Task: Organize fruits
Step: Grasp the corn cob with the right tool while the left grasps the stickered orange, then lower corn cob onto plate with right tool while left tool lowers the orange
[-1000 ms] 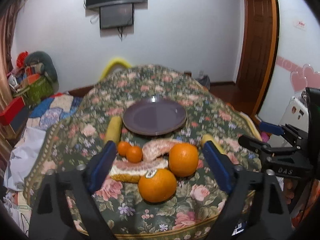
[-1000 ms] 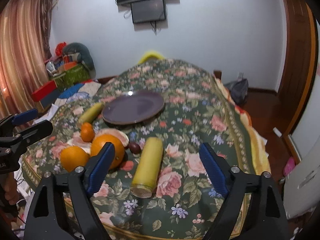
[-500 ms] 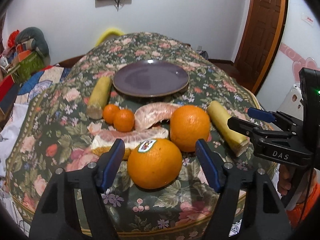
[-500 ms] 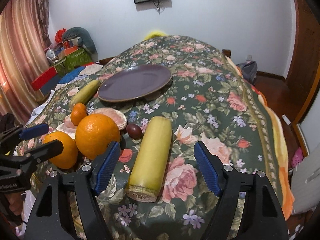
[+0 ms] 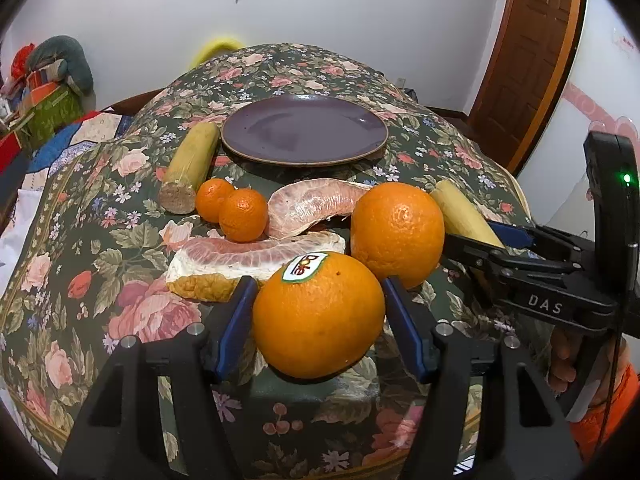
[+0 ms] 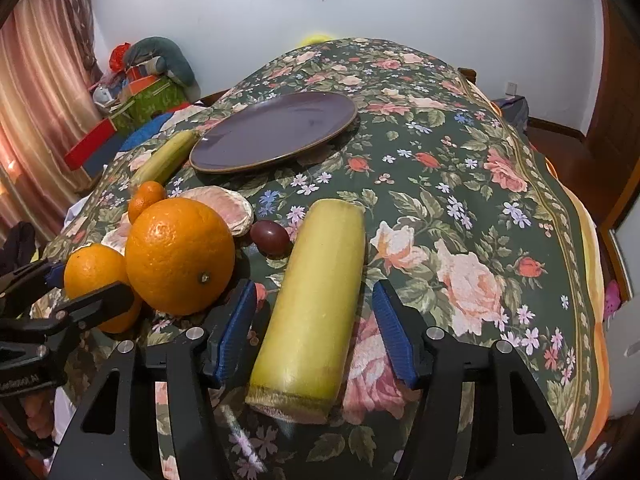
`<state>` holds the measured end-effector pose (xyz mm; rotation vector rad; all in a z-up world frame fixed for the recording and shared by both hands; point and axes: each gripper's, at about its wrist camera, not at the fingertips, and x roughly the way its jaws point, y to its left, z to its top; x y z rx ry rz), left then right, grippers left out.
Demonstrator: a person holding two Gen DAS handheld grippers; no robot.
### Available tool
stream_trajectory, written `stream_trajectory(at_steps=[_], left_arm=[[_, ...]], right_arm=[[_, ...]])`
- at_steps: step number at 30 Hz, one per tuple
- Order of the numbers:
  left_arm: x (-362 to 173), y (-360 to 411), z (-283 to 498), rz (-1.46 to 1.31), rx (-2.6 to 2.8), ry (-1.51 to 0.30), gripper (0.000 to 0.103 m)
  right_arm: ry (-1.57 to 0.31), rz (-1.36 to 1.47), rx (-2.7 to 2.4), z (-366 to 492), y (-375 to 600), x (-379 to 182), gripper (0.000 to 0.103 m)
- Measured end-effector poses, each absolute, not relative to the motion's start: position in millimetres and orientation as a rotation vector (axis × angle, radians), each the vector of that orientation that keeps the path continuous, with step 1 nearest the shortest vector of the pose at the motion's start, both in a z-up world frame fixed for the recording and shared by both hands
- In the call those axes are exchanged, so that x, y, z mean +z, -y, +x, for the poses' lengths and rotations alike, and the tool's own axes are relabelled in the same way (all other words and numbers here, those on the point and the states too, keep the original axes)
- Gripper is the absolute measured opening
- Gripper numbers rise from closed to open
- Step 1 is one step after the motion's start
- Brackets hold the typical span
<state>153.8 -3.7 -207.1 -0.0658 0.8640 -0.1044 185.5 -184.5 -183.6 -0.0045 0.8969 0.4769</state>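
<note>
Left wrist view: my left gripper (image 5: 318, 314) is closing around the stickered orange (image 5: 319, 314) at lower centre — pads not yet pressing. Right gripper (image 6: 316, 320) is closing around the yellow stalk piece (image 6: 310, 308), gaps either side.

Two big oranges (image 5: 320, 312) are sitting near a yellow cane stick (image 6: 316, 304), pomelo pieces (image 5: 256, 256), and a purple plate (image 5: 304, 130)

Both tongs angled down side by side: left tongs (image 5: 318, 312) closing around an orange (image 5: 318, 316), right tongs (image 6: 316, 320) closing around a yellow stalk (image 6: 316, 300), pads not quite touching yet.
</note>
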Motion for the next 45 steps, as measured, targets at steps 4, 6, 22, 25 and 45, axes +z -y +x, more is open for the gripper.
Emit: stream_trajectory(at_steps=[4,6,22,25,45], left_arm=[[-207,4,153,-0.067,-0.104,-0.863,0.063],[-206,3,154,-0.078,-0.107,-0.868,0.063],[-166,-7,150,-0.104,-0.084,-0.781,0.061],[-154,-9,149,-0.104,-0.078,-0.749,0.061],[-116,-31,189,-0.118,-0.04,-0.62,0.061]], right_arm=[[-0.894,-0.029,0.454,187,180,-185,0.041],[-0.894,-0.022,0.455,187,182,-184,0.04],[-0.809,0.009,0.447,175,195,-150,0.035],[-0.78,0.021,0.442,174,195,-139,0.035],[-0.614,-0.029,0.459,205,176,-91,0.035]])
